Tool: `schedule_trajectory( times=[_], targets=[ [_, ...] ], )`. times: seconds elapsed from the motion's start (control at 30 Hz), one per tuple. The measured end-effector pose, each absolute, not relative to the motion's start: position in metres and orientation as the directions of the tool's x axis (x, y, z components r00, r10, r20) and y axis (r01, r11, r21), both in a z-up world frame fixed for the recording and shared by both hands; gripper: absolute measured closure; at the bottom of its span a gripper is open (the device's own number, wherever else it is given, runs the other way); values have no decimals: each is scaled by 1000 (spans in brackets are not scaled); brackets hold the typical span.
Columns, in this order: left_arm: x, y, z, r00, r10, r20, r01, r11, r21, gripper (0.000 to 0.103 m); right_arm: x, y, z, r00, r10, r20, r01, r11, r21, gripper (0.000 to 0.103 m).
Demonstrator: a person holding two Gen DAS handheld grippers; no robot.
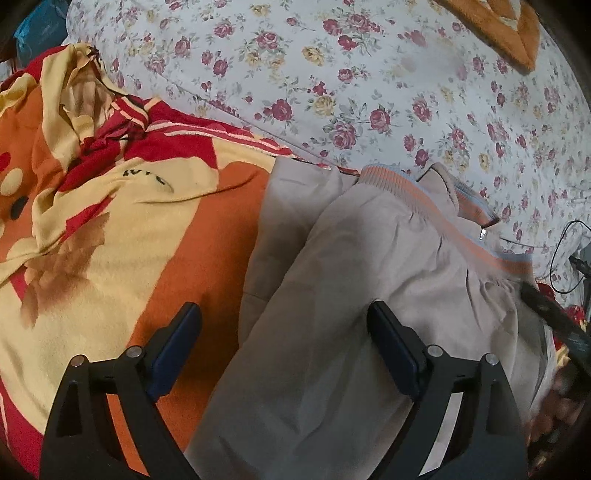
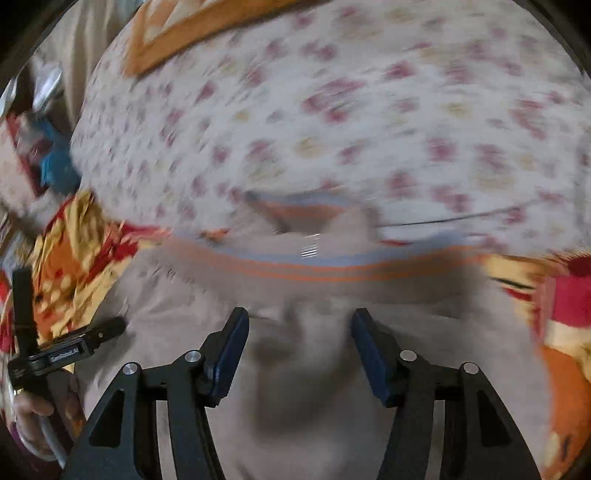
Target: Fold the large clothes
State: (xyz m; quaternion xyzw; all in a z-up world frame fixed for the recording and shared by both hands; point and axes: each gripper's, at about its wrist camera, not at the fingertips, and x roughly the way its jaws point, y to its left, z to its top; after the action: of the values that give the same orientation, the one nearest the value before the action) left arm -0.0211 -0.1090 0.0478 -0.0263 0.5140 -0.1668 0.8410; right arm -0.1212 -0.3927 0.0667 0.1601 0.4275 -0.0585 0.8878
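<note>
A beige jacket [image 1: 369, 277] with an orange and blue ribbed hem [image 1: 424, 199] lies spread on the bed, one part folded over itself. My left gripper [image 1: 284, 317] hovers over its left edge, wide open, with nothing pinched between the fingers. The right wrist view is motion-blurred. There my right gripper [image 2: 299, 321] stands about half apart above the same jacket [image 2: 424, 302], just below the hem [image 2: 332, 269]. Its pads do not visibly press the cloth. The right gripper's dark body [image 1: 546, 310] shows at the jacket's right edge, and the left gripper's body [image 2: 55, 354] shows at the far left with a hand [image 2: 37, 413].
An orange, yellow and red blanket [image 1: 110, 229] lies under and left of the jacket. A white floral sheet [image 1: 369, 74] covers the far half of the bed. An orange cloth [image 1: 509, 33] sits at the back, a black cable [image 1: 557, 251] at the right, and something blue [image 1: 37, 29] at the far left.
</note>
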Motion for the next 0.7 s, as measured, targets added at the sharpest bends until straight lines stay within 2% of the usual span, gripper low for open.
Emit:
schedule_trajectory(
  times=[0.2,0.37,0.57,0.7],
  targets=[
    [-15,-107,39,389,-333,-859,234,938,-258,9,-71,-372,7,547,-13,-837,264,952,157,43],
    [-10,-92,43,342,-385,-857,210,920,-330,9,-79,-365,19,544,-30,-839,260,956,134,43],
    [-10,-76,48,309,-420,-853,237,903,-358,9,-122,-369,51,627,106,-772,248,912,326,43],
    [-12,-77,42,312,-427,-848,243,899,-364,9,-136,-363,49,620,141,-772,248,898,363,43]
  ],
)
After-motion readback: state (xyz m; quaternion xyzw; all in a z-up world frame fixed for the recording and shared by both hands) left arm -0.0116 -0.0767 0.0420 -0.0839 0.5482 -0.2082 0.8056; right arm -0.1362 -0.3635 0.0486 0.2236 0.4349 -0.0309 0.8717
